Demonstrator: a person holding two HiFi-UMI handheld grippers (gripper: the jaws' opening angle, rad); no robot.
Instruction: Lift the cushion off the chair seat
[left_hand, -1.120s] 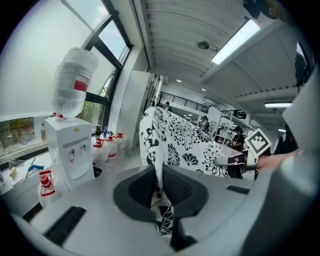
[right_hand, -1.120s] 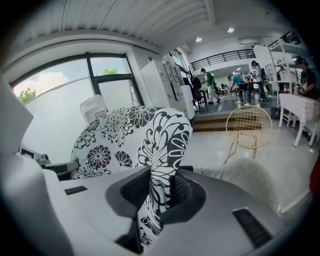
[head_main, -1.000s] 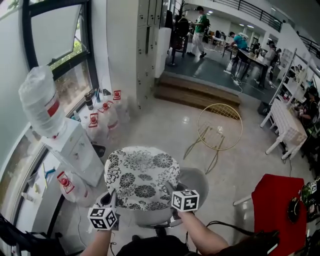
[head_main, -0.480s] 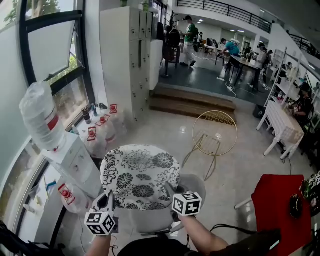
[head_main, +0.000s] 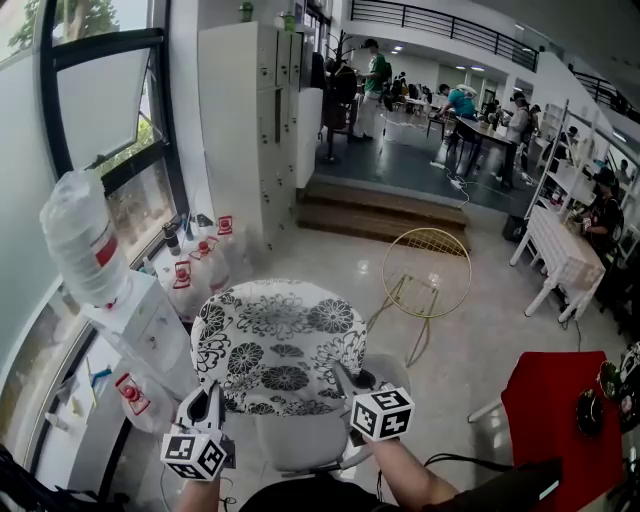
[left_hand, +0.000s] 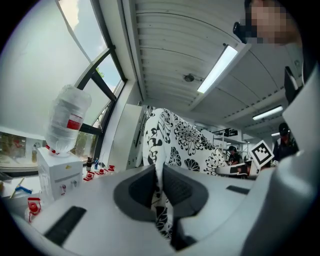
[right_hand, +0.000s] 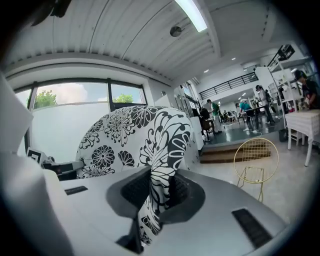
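In the head view I hold the cushion (head_main: 280, 345) by its near edge, one gripper at each corner. My left gripper (head_main: 212, 402) is at the near-left corner and my right gripper (head_main: 350, 382) at the near-right. The cushion is round-cornered, white with black flowers, and it spreads away from me above the grey chair seat (head_main: 300, 442), which shows below its near edge and at its right. To the left, by the window (head_main: 110, 100), stands a water dispenser (head_main: 145, 325) with a bottle (head_main: 85, 235) upside down on top. Farther off and to the right is a gold wire chair (head_main: 427, 272), with steps (head_main: 385, 212) beyond it. A red chair (head_main: 555, 420) is near me on the right.

In the left gripper view my jaws are pressed together on the cushion's edge, with the patterned cloth pinched thin between the pads. The rest of the cushion rises up and to the right from there. The bottle and dispenser are at the left, and my right gripper's marker cube shows at the far right.

In the right gripper view my jaws pinch a fold of the cushion's edge, bunched between the pads and hanging a little below them. The cushion fans out to the left, the wire chair stands on the floor to the right, and the steps lie behind it.
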